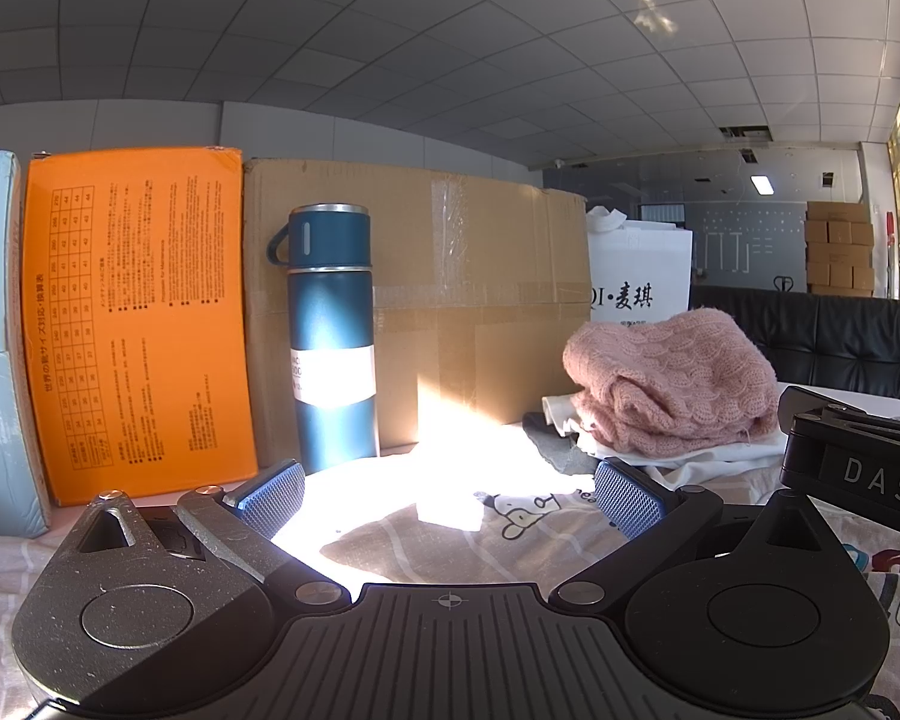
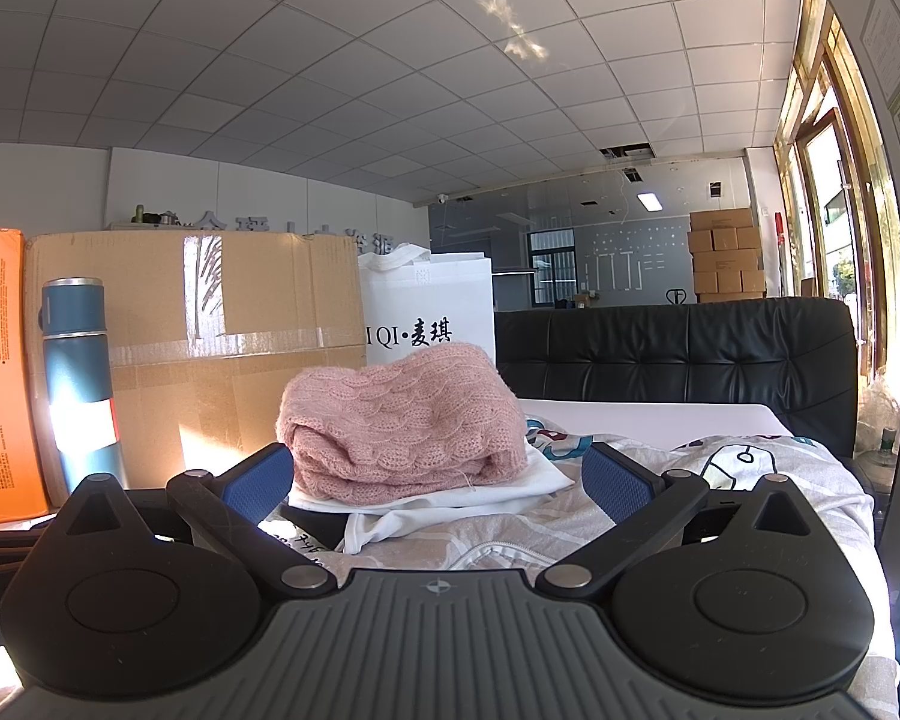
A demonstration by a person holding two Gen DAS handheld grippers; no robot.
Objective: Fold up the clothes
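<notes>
A folded pink knit sweater [image 2: 399, 420] lies on top of a folded white garment [image 2: 498, 489], straight ahead in the right wrist view and at the right [image 1: 678, 384] in the left wrist view. A cartoon-print garment [image 1: 450, 534] is spread flat on the table under both grippers, and it shows again [image 2: 744, 468] in the right wrist view. My left gripper [image 1: 450, 498] is open just above this cloth, nothing between its blue pads. My right gripper [image 2: 438, 483] is open too, low over the cloth, its fingers on either side of the stack's near edge.
Along the back stand a blue thermos [image 1: 330, 336], an orange box [image 1: 135, 324], a big cardboard box [image 1: 450, 300] and a white bag [image 2: 429, 306]. A black padded sofa [image 2: 678, 354] lies beyond the table. My right gripper's body [image 1: 858, 456] shows at the right of the left view.
</notes>
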